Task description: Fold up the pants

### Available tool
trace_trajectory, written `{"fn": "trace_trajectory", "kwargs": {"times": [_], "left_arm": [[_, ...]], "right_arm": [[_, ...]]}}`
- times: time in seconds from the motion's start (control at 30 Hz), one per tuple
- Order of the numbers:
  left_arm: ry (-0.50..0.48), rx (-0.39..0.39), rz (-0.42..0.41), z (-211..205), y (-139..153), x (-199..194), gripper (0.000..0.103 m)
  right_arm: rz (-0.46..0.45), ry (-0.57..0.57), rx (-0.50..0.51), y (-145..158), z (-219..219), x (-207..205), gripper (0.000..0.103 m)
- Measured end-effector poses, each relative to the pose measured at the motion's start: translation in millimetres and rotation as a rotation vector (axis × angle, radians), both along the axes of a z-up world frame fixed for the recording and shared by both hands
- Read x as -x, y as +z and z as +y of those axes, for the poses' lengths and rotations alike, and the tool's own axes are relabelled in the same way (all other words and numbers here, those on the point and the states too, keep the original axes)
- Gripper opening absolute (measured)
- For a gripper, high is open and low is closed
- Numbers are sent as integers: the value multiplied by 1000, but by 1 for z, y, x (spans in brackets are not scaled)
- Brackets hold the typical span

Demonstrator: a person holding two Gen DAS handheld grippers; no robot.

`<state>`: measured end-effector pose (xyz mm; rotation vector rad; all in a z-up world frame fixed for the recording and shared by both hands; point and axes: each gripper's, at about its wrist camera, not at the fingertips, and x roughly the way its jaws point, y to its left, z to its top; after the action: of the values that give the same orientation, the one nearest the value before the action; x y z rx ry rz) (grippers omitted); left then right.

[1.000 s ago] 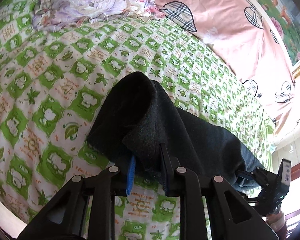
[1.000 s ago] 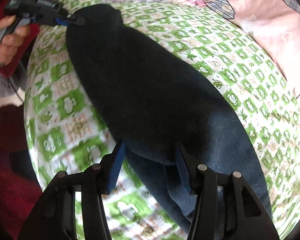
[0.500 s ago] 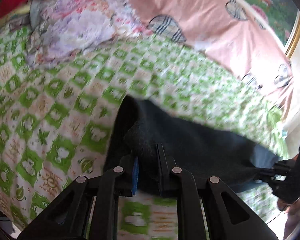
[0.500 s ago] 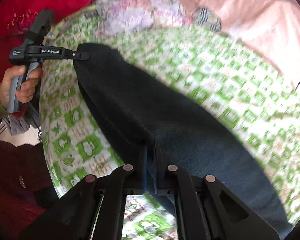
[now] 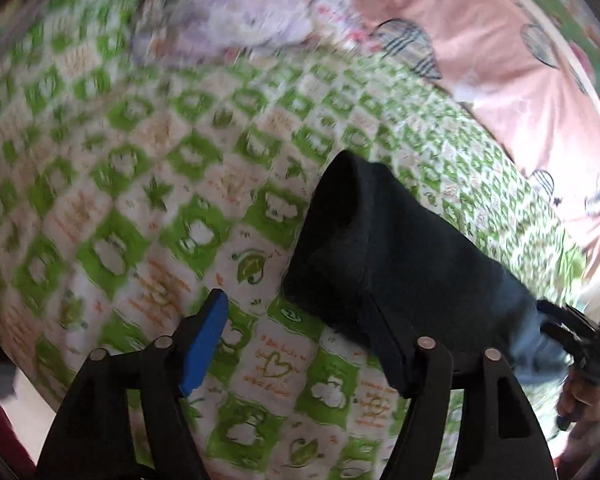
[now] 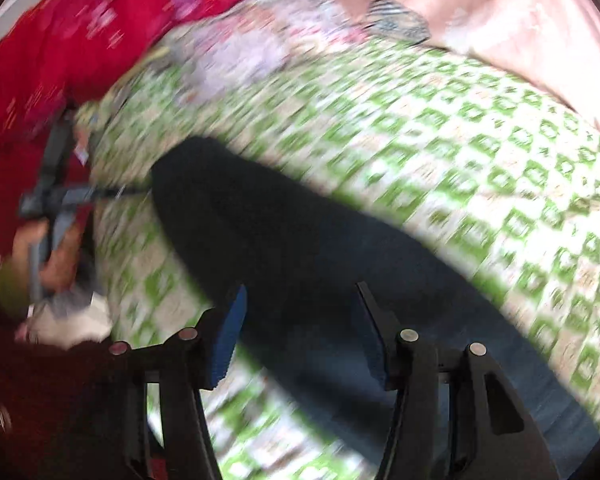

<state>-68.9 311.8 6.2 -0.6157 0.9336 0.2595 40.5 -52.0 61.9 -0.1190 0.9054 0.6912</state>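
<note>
Lots of open bed to work with: the green checkered bedspread (image 5: 148,184) is bare and flat to the left of the dark pants (image 5: 384,252), so a gripper can slide in from that side no problem. The left gripper (image 5: 300,320) sits with its jaws spread wide, bare sheet between them and the pants edge against the right finger. Far end is more crowded, with a floral quilt (image 5: 236,24) and a pink pillow (image 5: 496,64) bunched up. Right gripper (image 6: 300,316) is also spread wide, straddling the pants (image 6: 300,248), with a red blanket (image 6: 60,64) piled off the far left corner.
</note>
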Motion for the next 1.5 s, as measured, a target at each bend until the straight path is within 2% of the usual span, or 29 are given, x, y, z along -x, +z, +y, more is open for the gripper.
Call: {"fn": "trace_trajectory", "kwargs": {"times": [0.07,0.13,0.2,0.23,0.27,0.33,0.37,0.4,0.47,0.53,0.6,0.63,0.67,0.73,0.8,0.83,0.93,1.0,1.07,1.13,1.2,1.23,1.27,1.37,1.4,1.47,1.5], "left_arm": [[35,70,40,5,-11,-5,71],[70,108,45,8,-16,-5,72],[78,109,40,6,-16,-7,72],[70,102,41,4,-17,-8,72],[63,94,41,2,-18,-10,71],[54,80,38,-1,-20,-15,71],[49,69,30,-2,-20,-19,70],[43,63,24,-3,-20,-23,69],[20,46,6,-7,-20,-30,58],[-8,12,-3,-13,-19,-39,52],[-25,3,-38,-14,-14,-40,36],[-32,21,-94,-10,-6,-35,26],[-33,35,-135,-7,0,-33,21],[-54,54,-257,1,21,-19,19],[-65,-5,-311,1,37,-11,19],[-68,-74,-337,0,47,-7,19],[-68,-180,-336,8,55,-11,19],[-58,-187,-306,24,48,-17,19],[-76,-222,-232,38,28,-28,19],[-100,-253,-168,42,8,-36,21],[-124,-315,-93,37,-8,-44,30],[-116,-349,-75,36,-9,-43,37],[-102,-371,-79,35,-5,-39,43],[-57,-413,-109,30,16,-24,43],[-47,-433,-127,27,26,-18,44],[-69,-452,-184,14,47,-9,56],[-88,-455,-210,7,57,-8,57]], "right_arm": [[53,-51,-41,-4,-2,-36,55],[106,-81,-51,-12,0,-66,54],[199,-72,-42,-29,5,-90,52],[260,-50,-23,-42,11,-97,47],[315,-15,32,-59,20,-98,45],[284,28,73,-61,28,-94,45],[302,30,72,-58,27,-94,43],[317,37,77,-55,27,-92,37],[305,79,120,-51,34,-82,30],[258,95,183,-47,43,-70,22],[177,96,243,-36,53,-61,19],[136,89,259,-29,56,-56,18],[84,77,270,-20,58,-51,17],[4,48,270,-9,58,-45,16],[-88,20,273,-1,65,-41,16],[-125,10,272,1,70,-40,16],[-190,-28,262,-4,95,-46,16],[-171,-43,259,-20,107,-54,16],[-144,-75,285,-43,115,-65,16],[-169,-122,288,-51,117,-69,25],[-170,-162,277,-46,114,-69,34],[-157,-186,254,-40,109,-68,42],[-148,-214,229,-33,100,-64,42],[-143,-280,69,-6,57,-31,45],[-138,-299,20,-2,44,-18,49],[-135,-348,-51,3,12,10,56],[-133,-388,-71,3,-4,27,56]]}}
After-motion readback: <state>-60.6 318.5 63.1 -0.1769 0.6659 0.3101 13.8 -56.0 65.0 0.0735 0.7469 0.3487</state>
